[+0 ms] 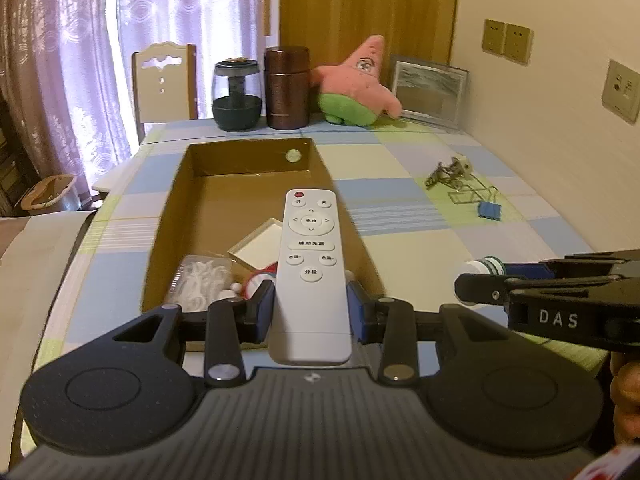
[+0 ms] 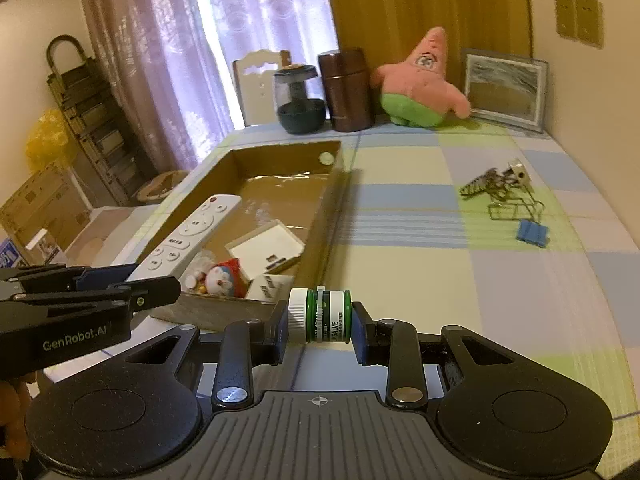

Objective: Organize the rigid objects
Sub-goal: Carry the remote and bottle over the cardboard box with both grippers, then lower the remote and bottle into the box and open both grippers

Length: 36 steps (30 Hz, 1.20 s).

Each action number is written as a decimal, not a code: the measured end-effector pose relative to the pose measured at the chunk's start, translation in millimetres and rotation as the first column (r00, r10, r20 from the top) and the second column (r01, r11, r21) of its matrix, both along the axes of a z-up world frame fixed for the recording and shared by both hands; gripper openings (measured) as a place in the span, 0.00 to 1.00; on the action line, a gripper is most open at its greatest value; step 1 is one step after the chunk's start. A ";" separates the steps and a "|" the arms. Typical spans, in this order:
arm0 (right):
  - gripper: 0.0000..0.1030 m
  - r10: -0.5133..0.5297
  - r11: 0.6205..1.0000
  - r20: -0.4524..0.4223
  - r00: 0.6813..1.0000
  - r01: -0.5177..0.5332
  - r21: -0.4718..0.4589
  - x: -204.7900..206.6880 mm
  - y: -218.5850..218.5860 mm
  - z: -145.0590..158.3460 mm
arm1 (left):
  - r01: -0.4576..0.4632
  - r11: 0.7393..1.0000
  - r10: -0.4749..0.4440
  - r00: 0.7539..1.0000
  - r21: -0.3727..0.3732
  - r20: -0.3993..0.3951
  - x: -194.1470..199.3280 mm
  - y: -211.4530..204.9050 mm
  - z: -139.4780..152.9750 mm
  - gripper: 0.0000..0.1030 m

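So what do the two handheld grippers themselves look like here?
Both are matte black plastic: the left gripper and right gripper have blue pads, silver pivot bolts, round side discs and a ribbed grey base. White lettering reads "DAS" on one side, "GenRobot.AI" on the other. No cables visible.

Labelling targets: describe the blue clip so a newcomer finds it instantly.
Start at the cardboard box on the checked tablecloth. Look right to the loose clutter by the wall. The blue clip lies nearest the camera there, the only solid blue piece beside bare wire clips.
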State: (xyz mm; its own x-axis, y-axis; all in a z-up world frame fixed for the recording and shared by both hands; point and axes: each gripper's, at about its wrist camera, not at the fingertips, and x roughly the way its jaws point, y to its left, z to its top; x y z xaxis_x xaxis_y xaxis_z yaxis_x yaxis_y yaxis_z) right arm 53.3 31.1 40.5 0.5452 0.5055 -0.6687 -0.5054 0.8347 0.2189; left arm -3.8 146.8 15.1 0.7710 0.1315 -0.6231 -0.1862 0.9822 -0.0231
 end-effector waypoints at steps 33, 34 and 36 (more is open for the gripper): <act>0.28 0.136 0.989 0.040 0.990 -0.133 -0.072 65.9 98.6 -23.8 | -0.027 0.999 0.028 0.999 0.027 -0.030 70.9 96.4 -15.9 0.32; 0.28 0.139 0.988 0.040 0.990 -0.136 -0.073 69.8 101.1 -25.3 | -0.028 0.999 0.029 0.999 0.030 -0.034 75.5 99.8 -18.0 0.32; 0.28 0.144 0.987 0.039 0.989 -0.140 -0.077 77.4 106.3 -28.2 | -0.030 0.999 0.031 0.999 0.030 -0.040 84.4 106.0 -22.1 0.32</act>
State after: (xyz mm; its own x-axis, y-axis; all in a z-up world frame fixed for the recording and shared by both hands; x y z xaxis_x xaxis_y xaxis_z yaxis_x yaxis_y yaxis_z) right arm 130.7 137.4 12.3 0.5015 0.5301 -0.6837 -0.6279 0.7667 0.1338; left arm 80.6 252.8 -7.0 0.7406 0.1735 -0.6492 -0.2165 0.9762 0.0139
